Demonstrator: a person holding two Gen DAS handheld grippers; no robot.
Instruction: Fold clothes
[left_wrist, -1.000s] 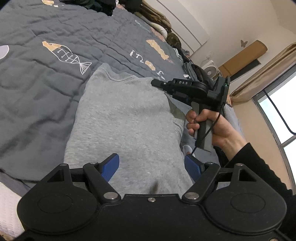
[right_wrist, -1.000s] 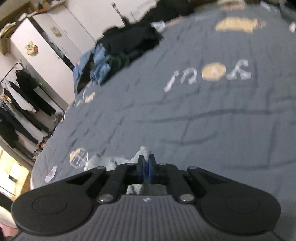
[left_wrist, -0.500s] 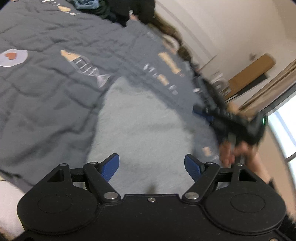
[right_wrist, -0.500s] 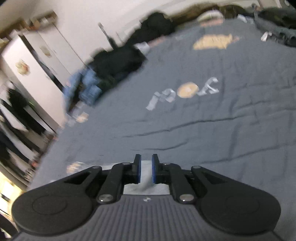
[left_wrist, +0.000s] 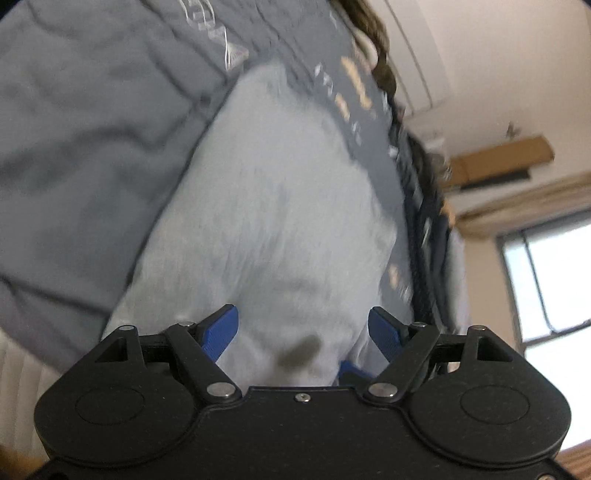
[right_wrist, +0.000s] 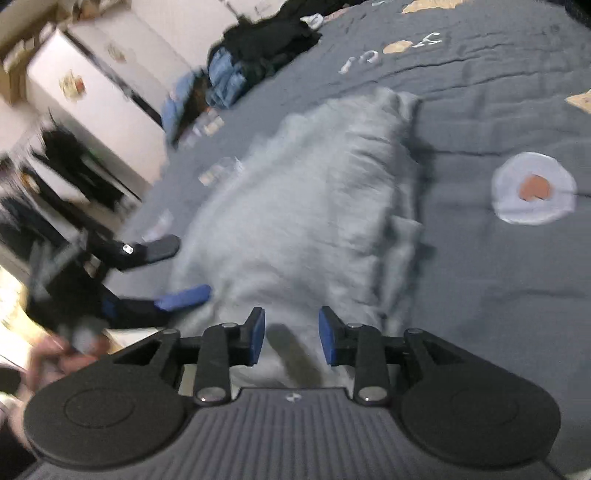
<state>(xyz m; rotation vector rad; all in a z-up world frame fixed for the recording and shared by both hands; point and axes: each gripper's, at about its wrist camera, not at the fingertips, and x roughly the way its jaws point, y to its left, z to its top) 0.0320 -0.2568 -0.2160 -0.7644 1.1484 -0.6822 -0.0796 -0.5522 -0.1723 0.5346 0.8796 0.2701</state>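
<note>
The left gripper (left_wrist: 303, 328) is pointing downward with its blue fingers (left_wrist: 221, 328) spread wide, nothing between them. The right gripper (right_wrist: 291, 334) is angling downward; its jaws have just been opening, fingers (right_wrist: 256, 334) parted, pinching nothing.

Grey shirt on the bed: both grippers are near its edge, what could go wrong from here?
Right gripper, whose jaws have just been opening, holds nothing: closing too high may miss the grey shirt. Left gripper hangs open beside it, so the two could bump. A one-sided pull could undo the folded layers at the shirt's right edge.
</note>
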